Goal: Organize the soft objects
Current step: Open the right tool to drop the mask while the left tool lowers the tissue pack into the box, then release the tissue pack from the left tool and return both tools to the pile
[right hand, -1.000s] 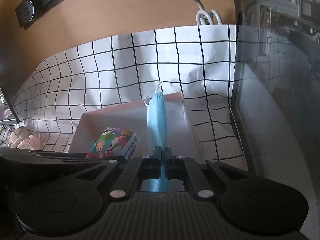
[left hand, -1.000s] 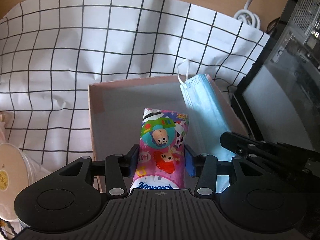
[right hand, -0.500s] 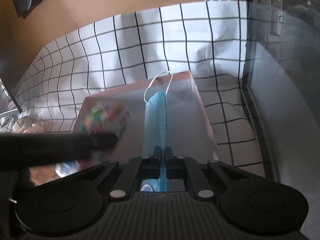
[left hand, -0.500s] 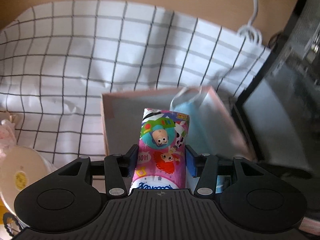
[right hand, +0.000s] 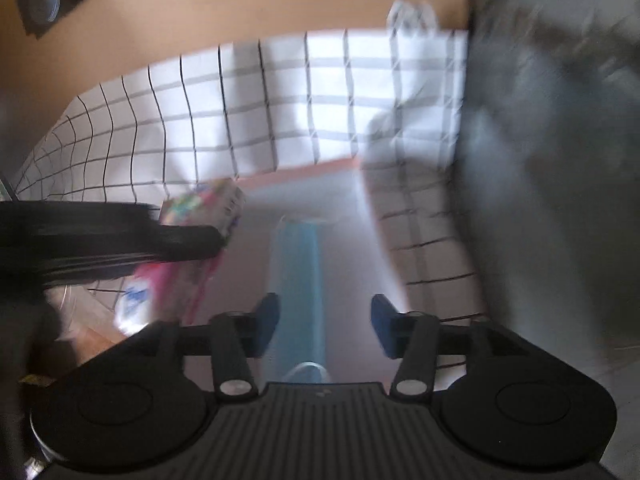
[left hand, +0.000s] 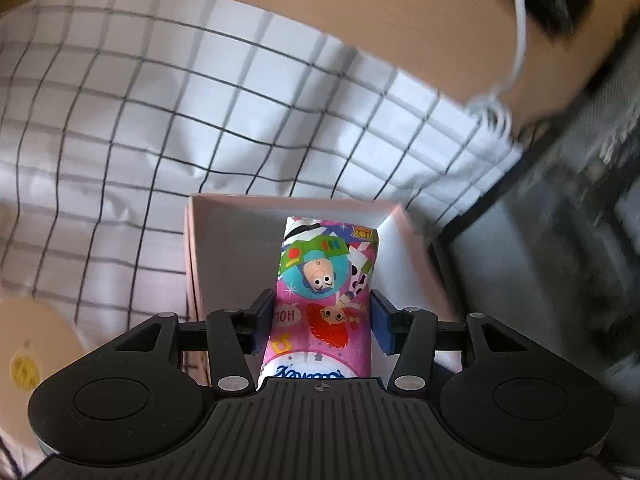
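Note:
A colourful cartoon tissue pack point(left hand: 326, 280) sits between the blue pads of my left gripper point(left hand: 323, 320), which is shut on it. The pack hangs over the open pink box point(left hand: 192, 260). In the right wrist view, a blue face mask point(right hand: 298, 280) lies lengthwise in the box point(right hand: 304, 170). My right gripper point(right hand: 325, 320) is above it with its jaws opening. The mask shows between the pads, but they do not press on it. The tissue pack point(right hand: 200, 204) and a black finger point(right hand: 180, 240) of the left gripper come in from the left. Both views are blurred.
A white cloth with a black grid point(left hand: 160, 100) covers the table under the box. A dark computer case point(left hand: 560, 260) stands close on the right. A white cable coil point(left hand: 492, 108) lies at the back right. A round cream object point(left hand: 28, 340) sits at the left.
The right gripper's jaws have opened off the mask, which now lies in the box. The left gripper has carried the tissue pack further over the box.

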A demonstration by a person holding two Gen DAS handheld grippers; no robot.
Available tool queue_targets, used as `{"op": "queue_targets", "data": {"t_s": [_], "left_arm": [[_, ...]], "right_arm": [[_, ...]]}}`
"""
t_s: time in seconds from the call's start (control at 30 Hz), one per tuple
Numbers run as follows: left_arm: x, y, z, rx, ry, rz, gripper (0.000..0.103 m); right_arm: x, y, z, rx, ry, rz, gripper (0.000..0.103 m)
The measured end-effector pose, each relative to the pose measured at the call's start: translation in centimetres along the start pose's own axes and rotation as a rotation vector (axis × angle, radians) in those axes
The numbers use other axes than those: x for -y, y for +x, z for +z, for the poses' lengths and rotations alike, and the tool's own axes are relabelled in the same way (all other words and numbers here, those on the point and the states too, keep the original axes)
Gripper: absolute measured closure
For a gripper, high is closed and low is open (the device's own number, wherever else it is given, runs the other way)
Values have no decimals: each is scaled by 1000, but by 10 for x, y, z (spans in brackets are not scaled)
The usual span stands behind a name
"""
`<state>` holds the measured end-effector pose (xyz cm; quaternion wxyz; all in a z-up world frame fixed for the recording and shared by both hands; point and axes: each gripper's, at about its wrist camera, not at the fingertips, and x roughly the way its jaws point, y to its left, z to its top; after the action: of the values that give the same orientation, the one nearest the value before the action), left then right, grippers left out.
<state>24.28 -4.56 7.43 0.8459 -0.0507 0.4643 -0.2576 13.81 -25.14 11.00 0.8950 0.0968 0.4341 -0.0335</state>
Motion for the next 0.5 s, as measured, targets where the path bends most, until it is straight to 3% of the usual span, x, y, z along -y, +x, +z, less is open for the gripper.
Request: {"op": "queue_targets", "data": {"t_s": [0.07, 0.13, 0.2, 0.23, 0.37, 0.43, 0.5], "left_arm": [[5, 11, -4, -71, 60, 39, 49], [-3, 14, -6, -113, -13, 6, 49], [-15, 11, -7, -118, -131, -70, 48], [-16, 8, -9, -111, -143, -81, 49], [-4, -5, -18, -106, -19, -45, 48], [-5, -11, -24, -75, -29, -67, 49], [-15, -26, -24, 68, -125, -116, 49]], "right_arm": [[2, -14, -6, 11, 7, -18, 45], [5, -22, -11, 12, 28, -22, 44], [6, -27, -18, 4, 44, -22, 44], [5, -29, -22, -2, 42, -24, 44], [-5, -31, -33, -9, 35, -41, 44], [-10, -33, -35, 1, 46, -47, 43], [-14, -38, -37, 13, 46, -57, 43]]}}
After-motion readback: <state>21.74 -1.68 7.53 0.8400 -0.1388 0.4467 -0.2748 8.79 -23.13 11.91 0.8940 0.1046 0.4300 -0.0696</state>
